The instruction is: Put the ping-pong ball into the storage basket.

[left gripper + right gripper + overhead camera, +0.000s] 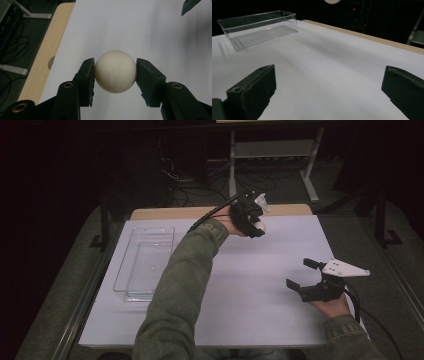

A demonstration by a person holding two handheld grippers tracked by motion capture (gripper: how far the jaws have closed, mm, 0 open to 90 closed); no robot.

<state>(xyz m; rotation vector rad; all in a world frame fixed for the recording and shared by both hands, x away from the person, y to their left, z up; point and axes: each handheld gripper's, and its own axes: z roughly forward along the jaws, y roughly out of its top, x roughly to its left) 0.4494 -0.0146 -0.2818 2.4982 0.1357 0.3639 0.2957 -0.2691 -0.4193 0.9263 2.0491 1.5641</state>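
The ball (115,71) is cream-white, smooth and round, with a matte sheen and no markings. It sits clamped at its widest part between the two black pads of the left tongs (115,75), clear of the white worktop (140,30) below, over its far part near the wooden edge.

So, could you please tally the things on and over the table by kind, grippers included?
Cream ball, clamped in the left gripper: 1
Clear plastic bin, nothing in it: 1
Grippers, counting the right gripper with its jaws apart: 2
Total: 4
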